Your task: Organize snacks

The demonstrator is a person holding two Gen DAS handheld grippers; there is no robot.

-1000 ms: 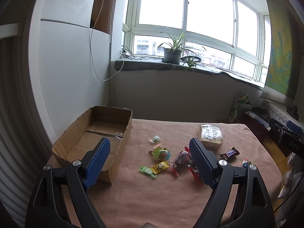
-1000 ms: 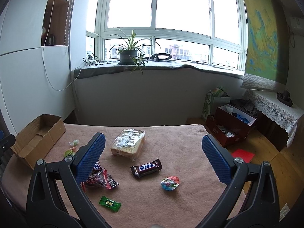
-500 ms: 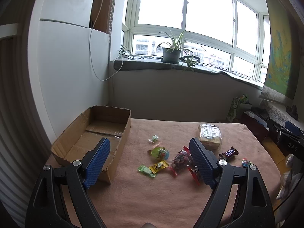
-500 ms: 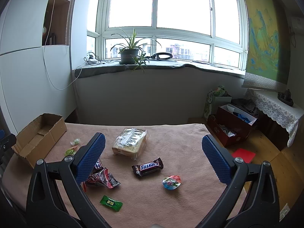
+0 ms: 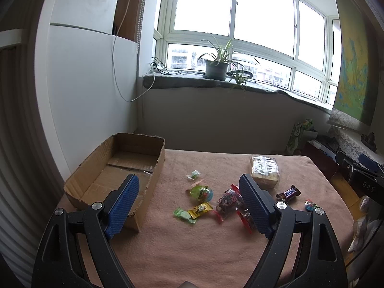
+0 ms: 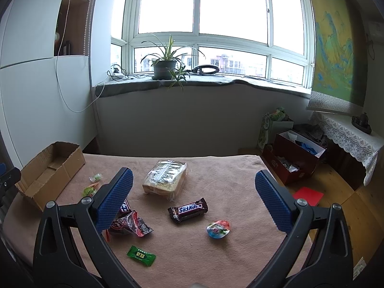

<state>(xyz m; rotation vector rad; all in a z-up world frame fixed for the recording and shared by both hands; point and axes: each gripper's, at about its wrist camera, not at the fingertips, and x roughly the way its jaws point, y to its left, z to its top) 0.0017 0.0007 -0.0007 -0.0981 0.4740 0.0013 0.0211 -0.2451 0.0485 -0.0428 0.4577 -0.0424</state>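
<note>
Snacks (image 6: 187, 210) are scattered on the cloth; the cardboard box (image 5: 124, 158) is seen at ten o'clock. Both grippers (image 5: 188, 200) (image 6: 192, 199) are held wide open, empty; a first pick is judged next.

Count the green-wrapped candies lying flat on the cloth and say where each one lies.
2 that I can see: green candy in front of the red packets, small green candy near the cardboard box. The right gripper's finger may hide more.

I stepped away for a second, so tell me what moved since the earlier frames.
Very little. Both views shifted slightly, so both grippers drifted a touch; nothing was taken hold of or let go. The left gripper and right gripper have their jaws wide open as before. The Snickers bar, bread pack and cardboard box lie unmoved.
</note>
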